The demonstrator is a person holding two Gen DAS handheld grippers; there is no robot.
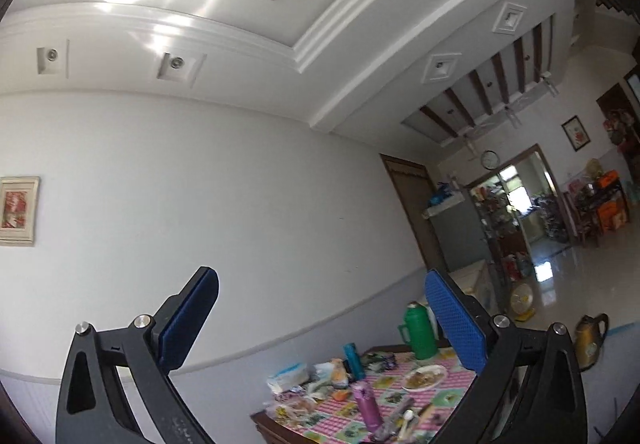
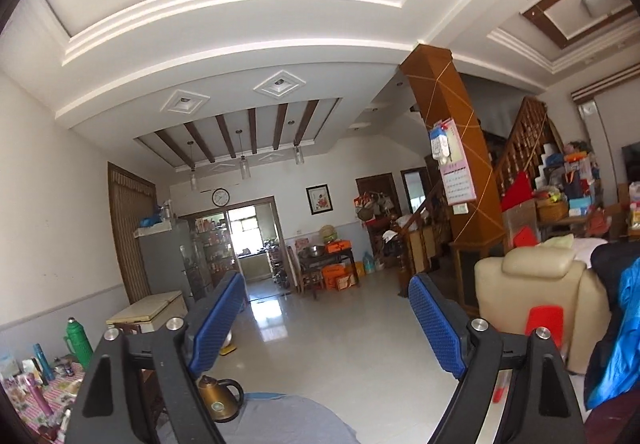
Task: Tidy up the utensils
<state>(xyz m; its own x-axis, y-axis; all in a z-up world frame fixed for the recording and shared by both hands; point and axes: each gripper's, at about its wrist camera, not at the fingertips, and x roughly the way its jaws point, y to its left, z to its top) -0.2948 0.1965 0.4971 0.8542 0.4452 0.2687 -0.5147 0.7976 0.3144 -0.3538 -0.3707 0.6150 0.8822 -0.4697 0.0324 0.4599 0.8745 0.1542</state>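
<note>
My left gripper (image 1: 320,292) is open and empty, raised and pointing up at the white wall. Below it to the right is a table with a pink checked cloth (image 1: 452,370). Some utensils (image 1: 406,418) lie at its near end, too blurred to name. My right gripper (image 2: 326,292) is open and empty, pointing across the room above the tiled floor. The same table's corner (image 2: 66,388) shows at the lower left of the right wrist view.
On the table stand a green thermos (image 1: 418,332), a teal bottle (image 1: 354,360), a purple bottle (image 1: 368,406), a plate of food (image 1: 424,378) and snack packets (image 1: 288,376). A gold kettle (image 2: 218,398) sits low. A beige armchair (image 2: 536,296) stands right.
</note>
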